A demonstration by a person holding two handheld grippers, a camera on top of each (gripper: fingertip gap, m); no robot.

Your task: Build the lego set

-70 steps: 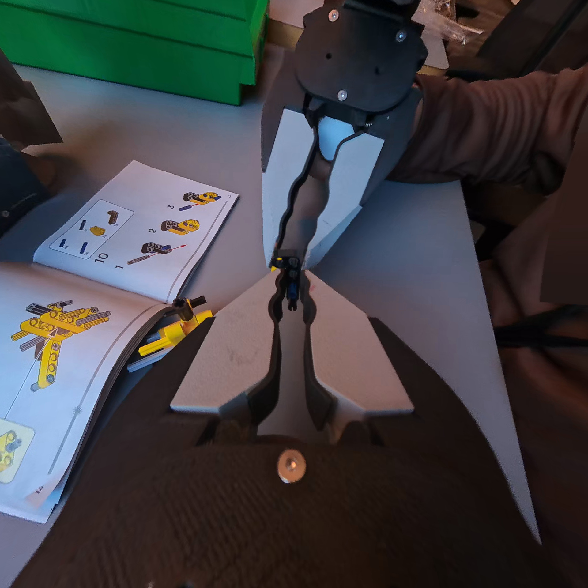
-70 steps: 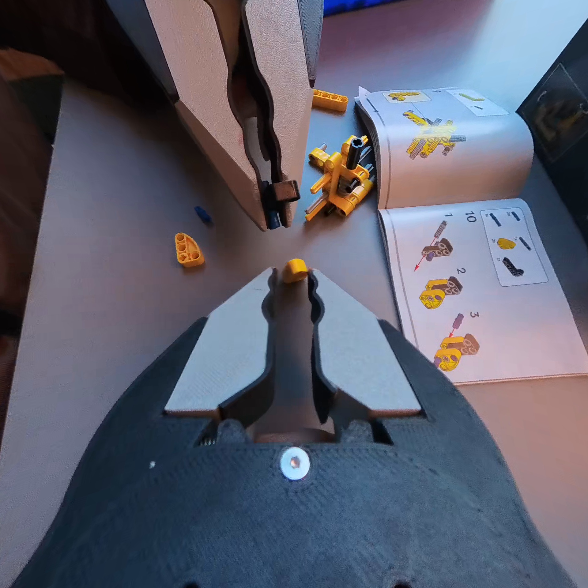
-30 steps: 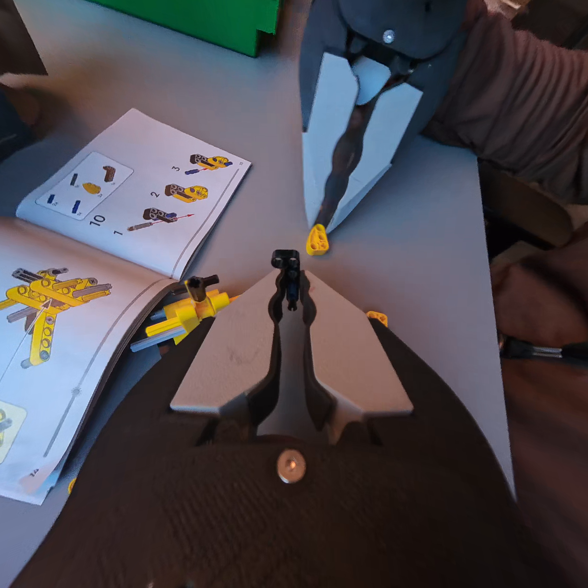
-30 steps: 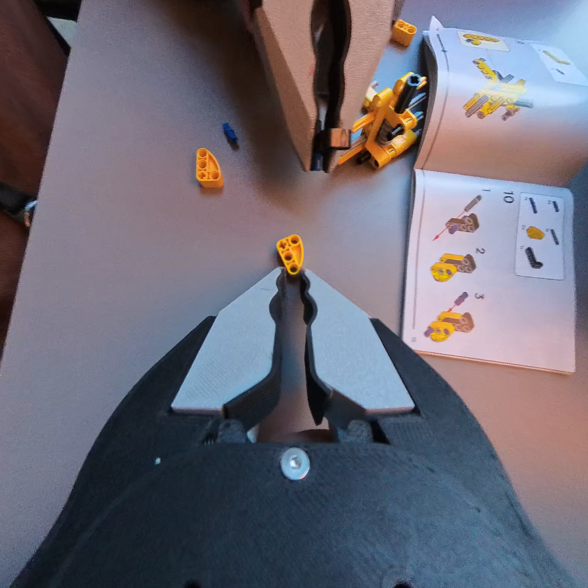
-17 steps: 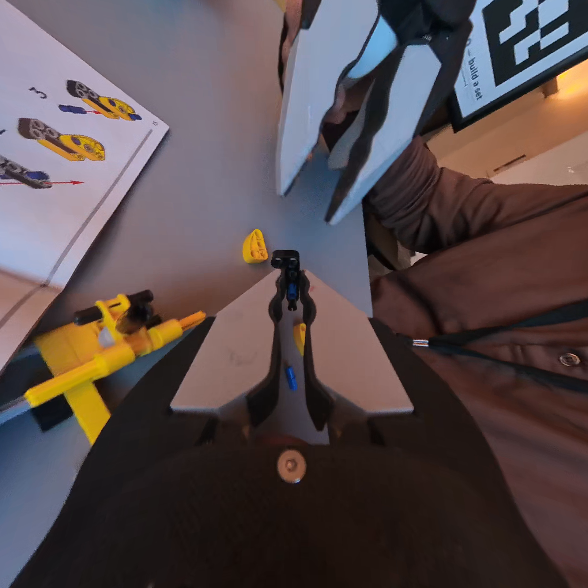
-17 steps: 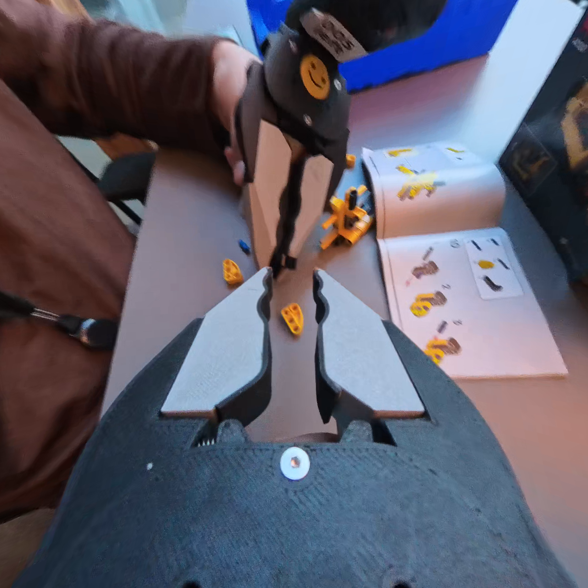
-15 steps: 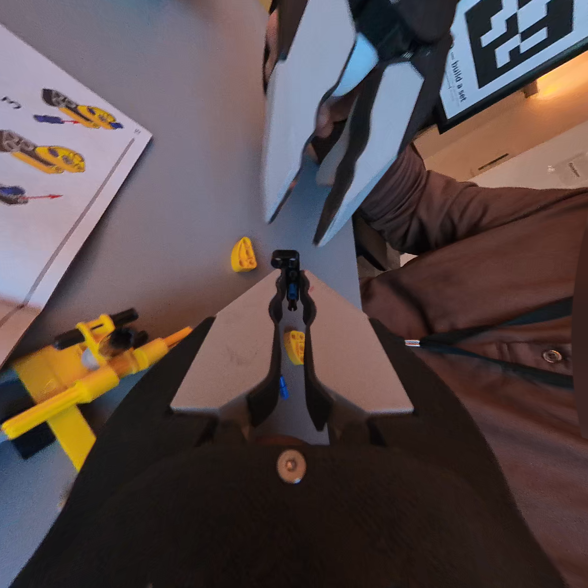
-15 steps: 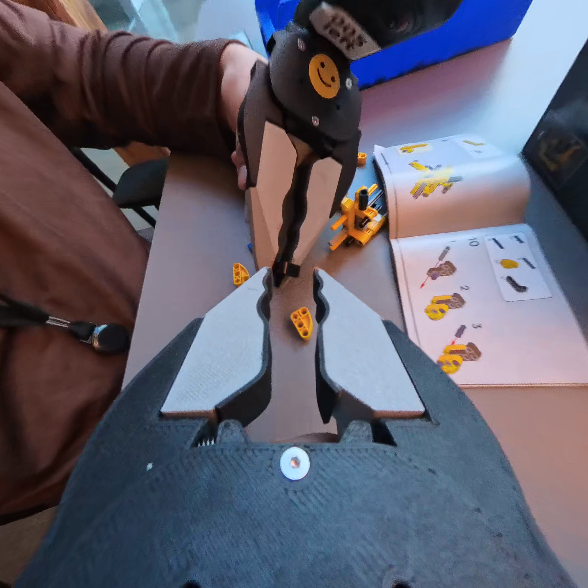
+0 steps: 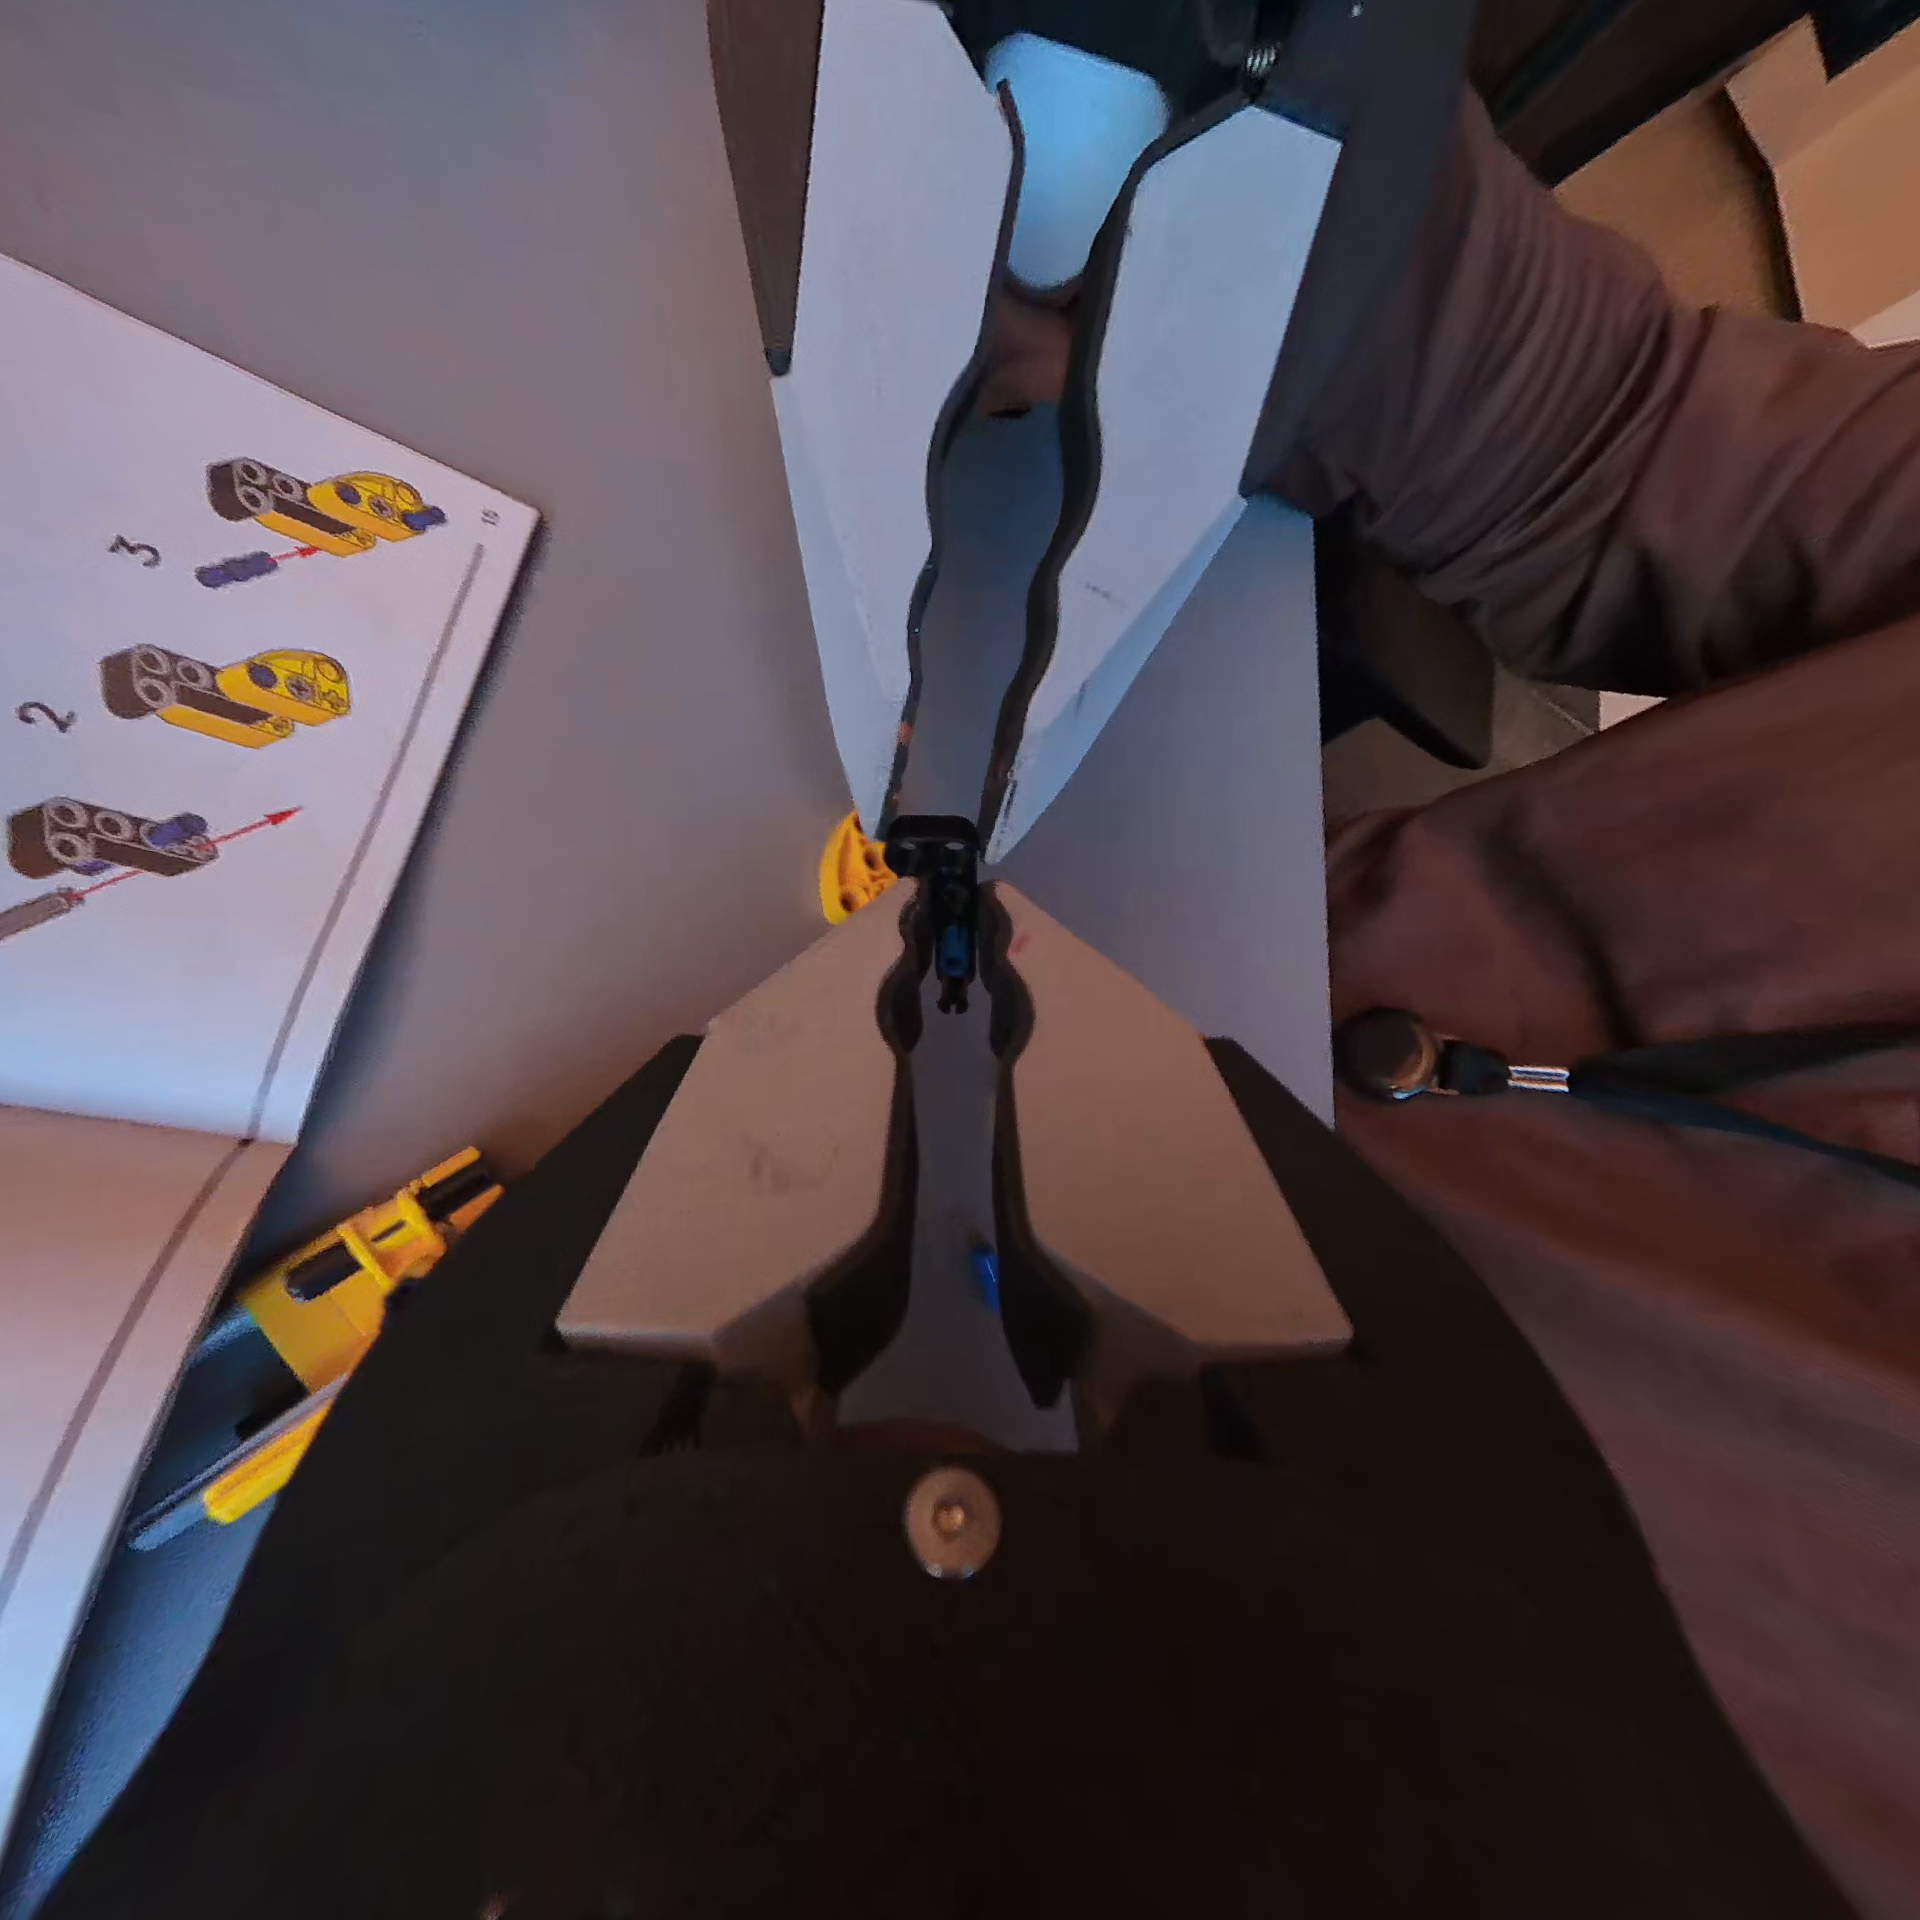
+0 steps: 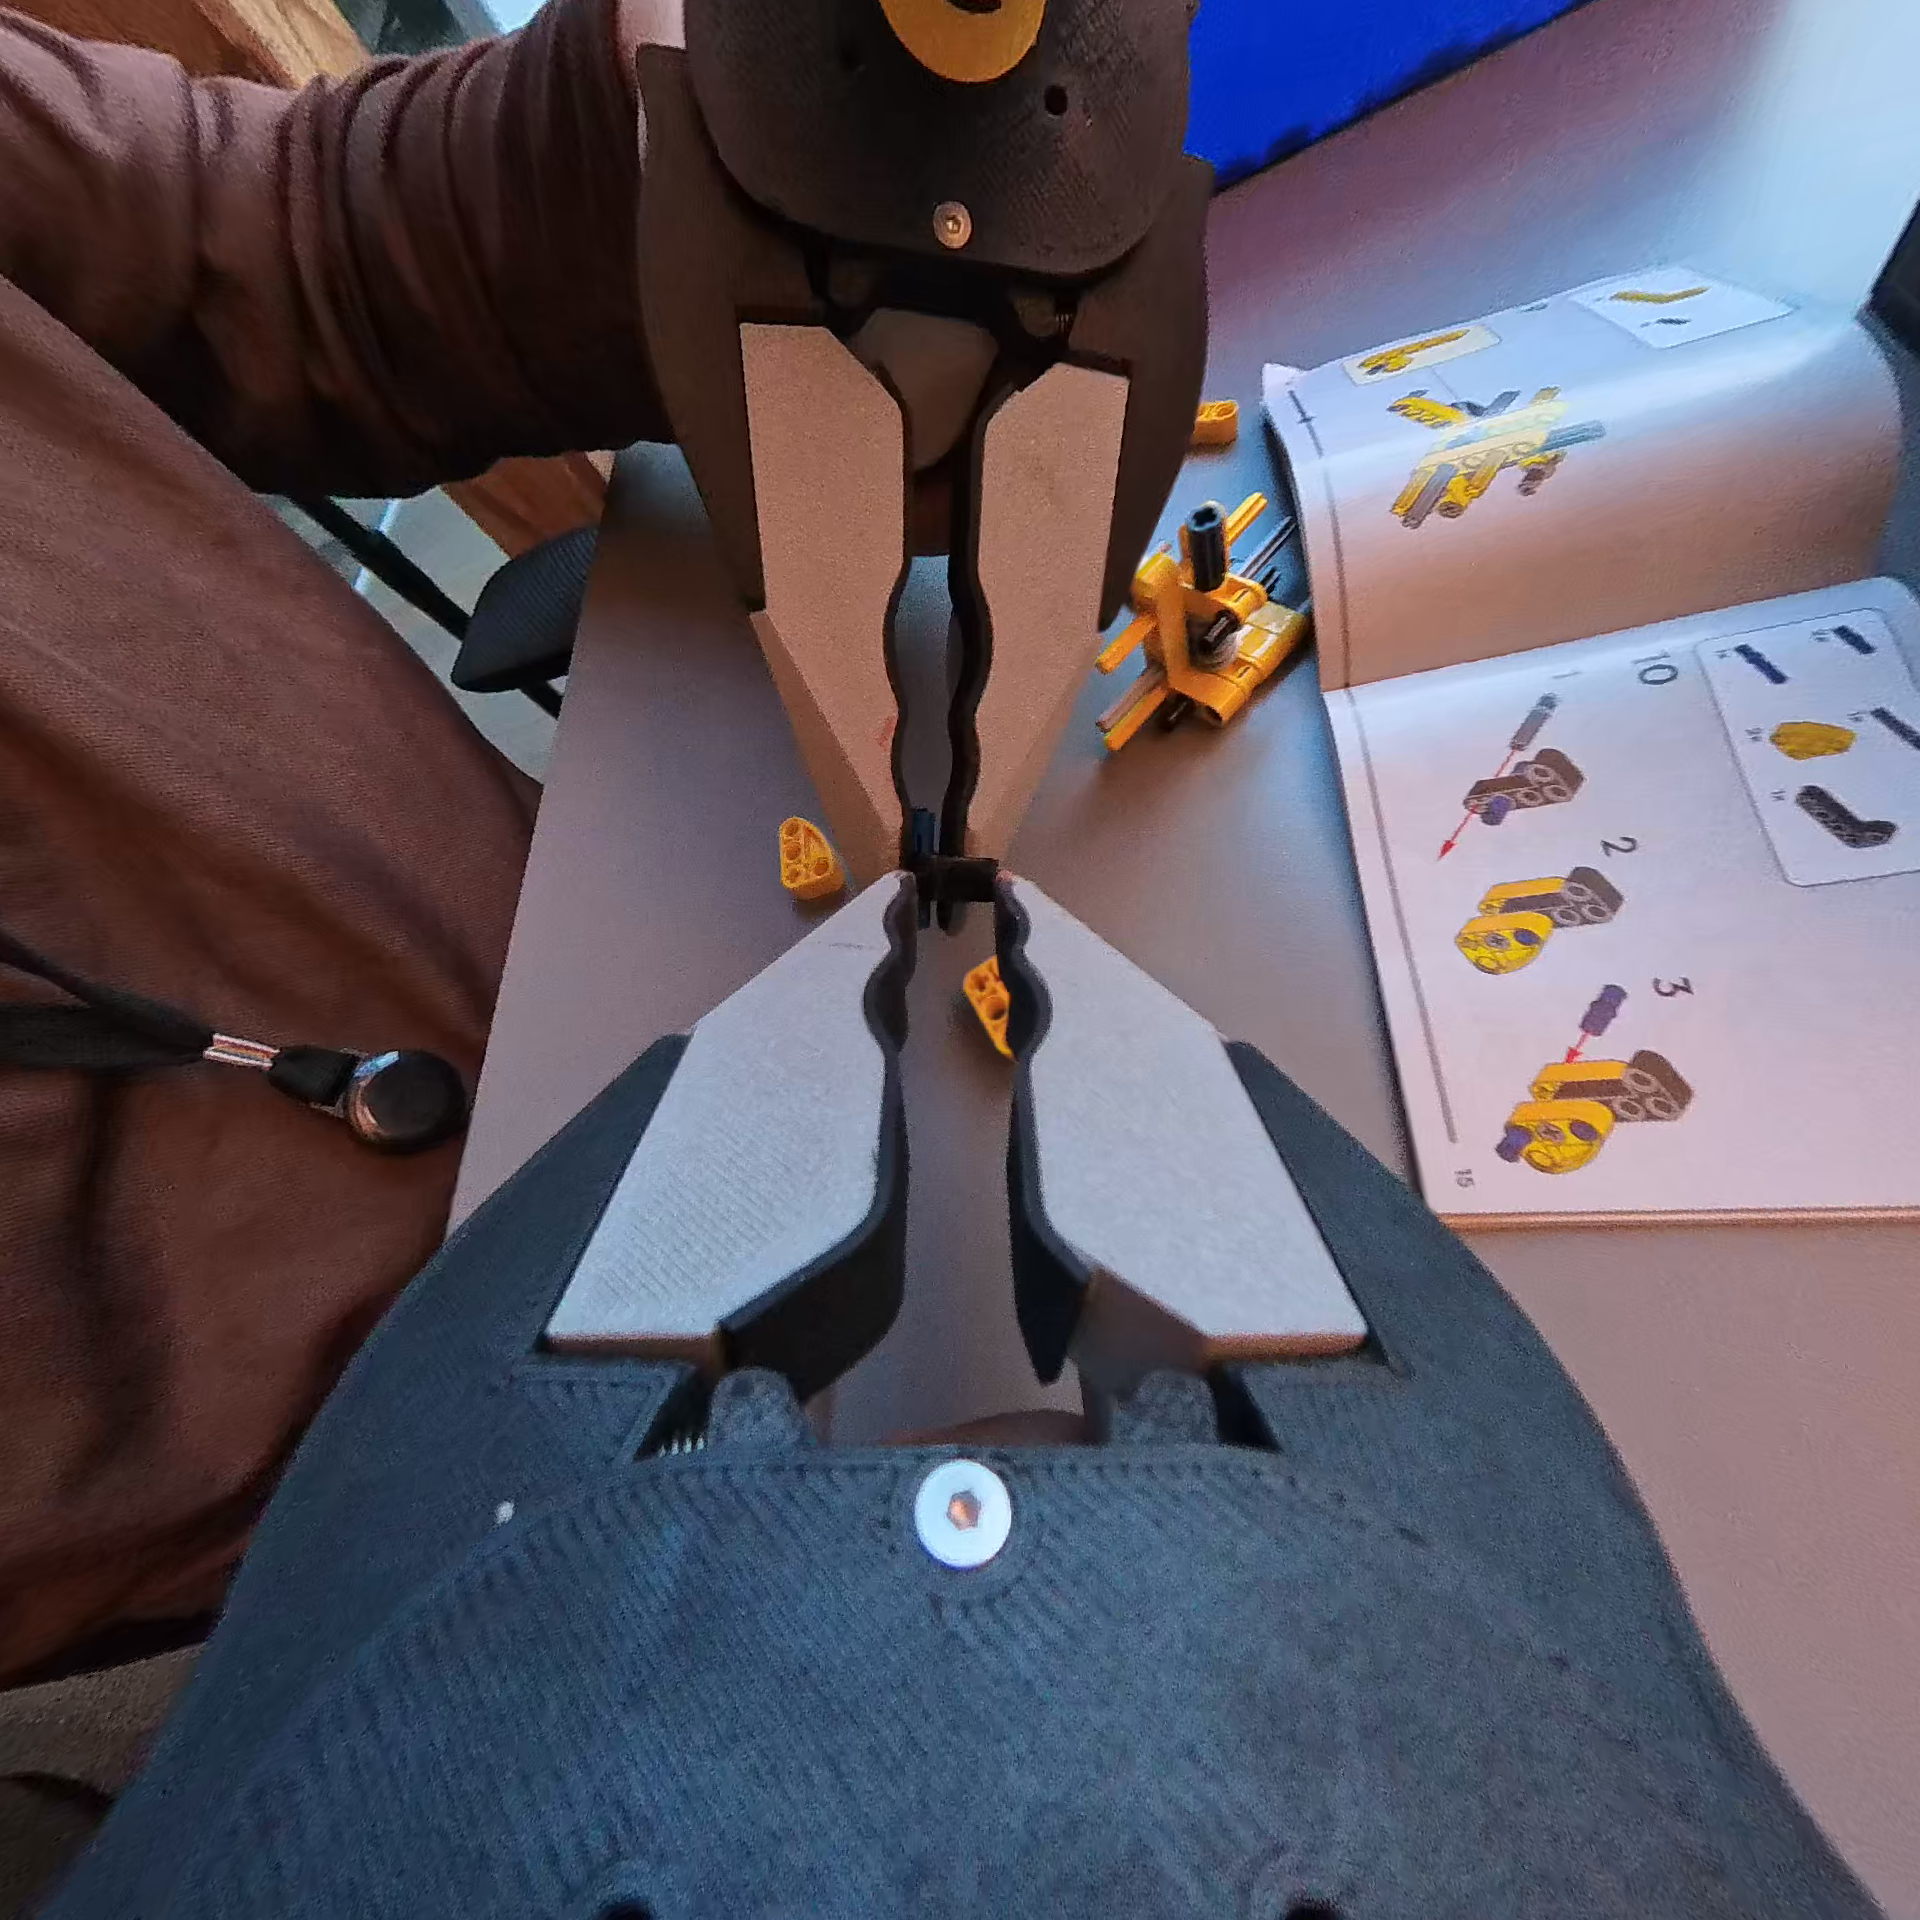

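My left gripper (image 9: 948, 902) is shut on a black L-shaped piece (image 9: 932, 844) with a blue pin in it, held above the grey table (image 9: 623, 312). My right gripper (image 10: 956, 896) faces it tip to tip. Its jaws have narrowed onto the piece's outer end (image 10: 964, 878), one tip on each side. The right gripper shows from above in the left wrist view (image 9: 940, 821), and the left gripper in the right wrist view (image 10: 928, 842). A yellow curved piece (image 10: 987, 1003) lies on the table under my right fingers, and another (image 10: 805, 857) lies to the left.
A yellow and black sub-assembly (image 10: 1195, 623) lies beside the open instruction booklet (image 10: 1662, 883). A loose blue pin (image 9: 982, 1270) lies under my left fingers. A small yellow piece (image 10: 1216, 421) and a blue bin (image 10: 1351, 62) are farther back. The person's brown sleeves flank the table edge.
The right gripper put down its yellow piece and opened. Both grippers then rose and came together, and the right jaws have narrowed around the black piece held by the left.
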